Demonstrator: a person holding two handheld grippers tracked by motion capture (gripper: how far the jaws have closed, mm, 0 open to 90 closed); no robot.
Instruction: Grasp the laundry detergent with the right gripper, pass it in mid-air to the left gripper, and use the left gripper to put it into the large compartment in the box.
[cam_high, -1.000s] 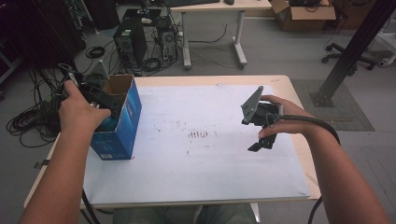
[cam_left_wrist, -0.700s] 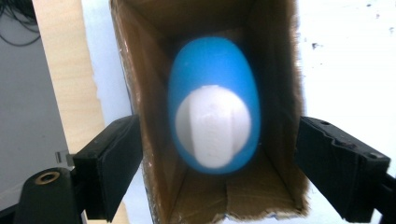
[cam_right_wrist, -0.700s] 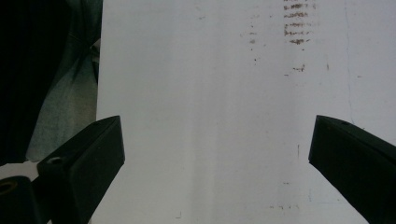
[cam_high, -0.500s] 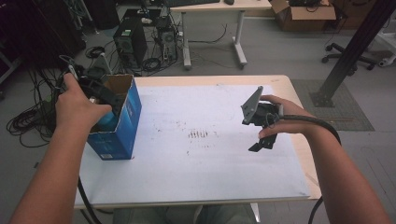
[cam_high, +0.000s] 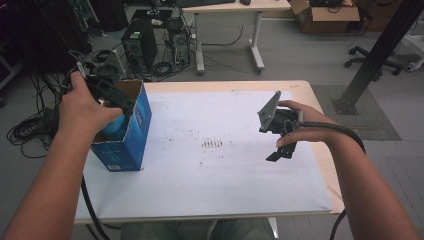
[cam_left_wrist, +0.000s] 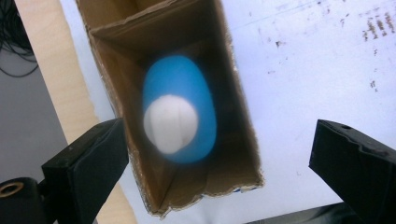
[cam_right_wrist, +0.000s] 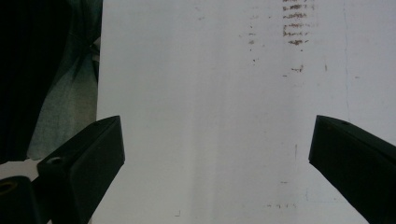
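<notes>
The left gripper (cam_high: 112, 97) hangs over the open top of the box (cam_high: 131, 131), which stands upright near the left edge of the table (cam_high: 305, 92). Its jaws have just been opening and now stand wide, with nothing pressed between them. In the left gripper view the two black jaws frame the box mouth from above, and the bottle (cam_left_wrist: 179, 109) lies down inside the cardboard, blue with a white cap facing the camera (it is blurred, so finer detail cannot be told). The bottle is clear of both pads. In the high view a patch of the same blue shows inside the box (cam_high: 116, 125), just under the left hand (cam_high: 85, 107).

The box is blue outside and brown inside, with its flaps open. It rests on the white sheet (cam_high: 210, 180) that covers most of the table top.

The right gripper (cam_high: 279, 152) hovers over the right part of the sheet, well apart from the box, carried by the right hand (cam_high: 300, 125) with its cable trailing back along the forearm. Its jaws stand wide too; the right gripper view looks straight down between them at bare white sheet with a few brown smudges (cam_right_wrist: 294, 32), and nothing is held.
</notes>
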